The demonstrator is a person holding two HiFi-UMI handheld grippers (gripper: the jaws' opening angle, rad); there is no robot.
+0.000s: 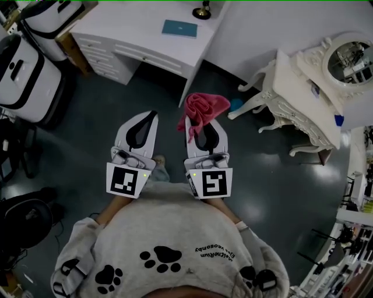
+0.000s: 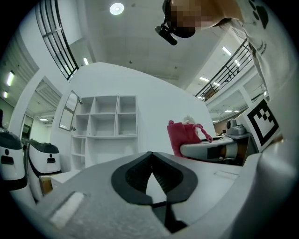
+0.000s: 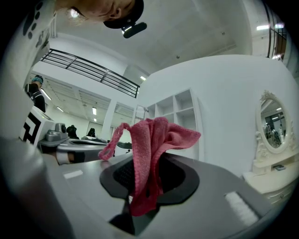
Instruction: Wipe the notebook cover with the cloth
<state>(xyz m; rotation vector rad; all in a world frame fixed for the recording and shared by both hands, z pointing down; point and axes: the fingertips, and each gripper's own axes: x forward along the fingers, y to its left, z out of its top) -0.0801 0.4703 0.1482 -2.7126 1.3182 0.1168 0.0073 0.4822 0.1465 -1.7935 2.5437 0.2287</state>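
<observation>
notebook (image 1: 179, 28) on white desk (image 1: 131, 23), dark floor (image 1: 268, 174), gripped pink cloth (image 1: 201, 107)

I'm looking at the white bench (image 1: 128, 23) now, drawers down its front. A teal notebook (image 1: 179, 28) lies flat on top toward the right end. A small dark-footed ornament (image 1: 202, 11) stands near it, by the far right corner.

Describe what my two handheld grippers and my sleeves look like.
The left gripper and the right gripper are both white, tapering two-jaw shells with black ribbed pads inside. Each carries a cube with black-and-white square markers at its rear, and a small green light beside it. No cables show. The sleeves belong to a light grey sweatshirt printed with black paw prints.
</observation>
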